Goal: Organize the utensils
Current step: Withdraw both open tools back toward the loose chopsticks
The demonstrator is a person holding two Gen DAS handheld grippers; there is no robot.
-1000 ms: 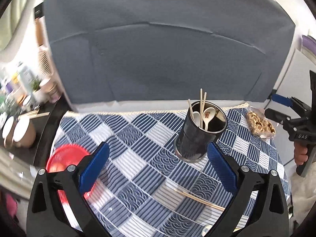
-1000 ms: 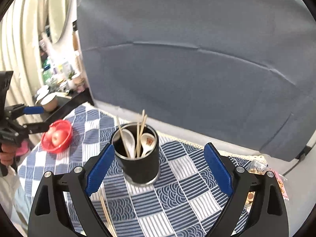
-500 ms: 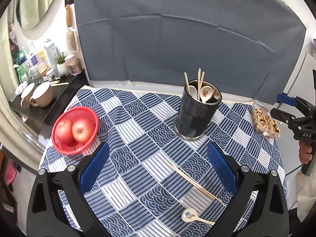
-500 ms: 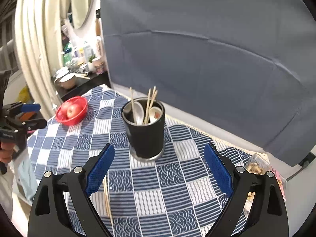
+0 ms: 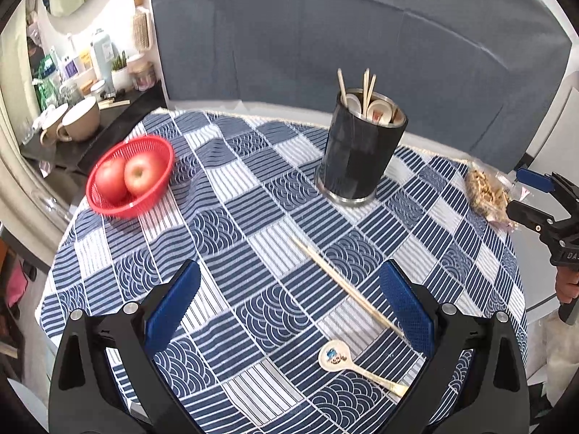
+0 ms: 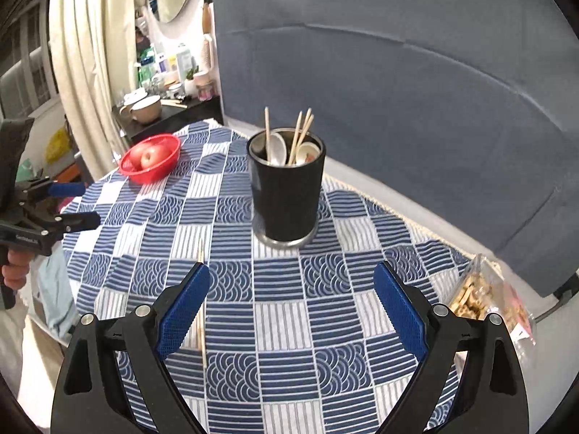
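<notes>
Both my left gripper (image 5: 287, 302) and right gripper (image 6: 291, 302) are wide open and empty, so next I pick up the chopsticks (image 5: 343, 284) and spoon (image 5: 356, 365) lying on the tablecloth (image 5: 231, 217) for the black cup (image 5: 360, 152).

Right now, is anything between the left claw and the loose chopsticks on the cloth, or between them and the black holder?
Nothing visible blocks either path. The left claw is open above bare cloth, with the chopsticks just ahead of it. Only checked tablecloth lies between them and the black holder. The spoon lies nearer the camera, off that line.
</notes>
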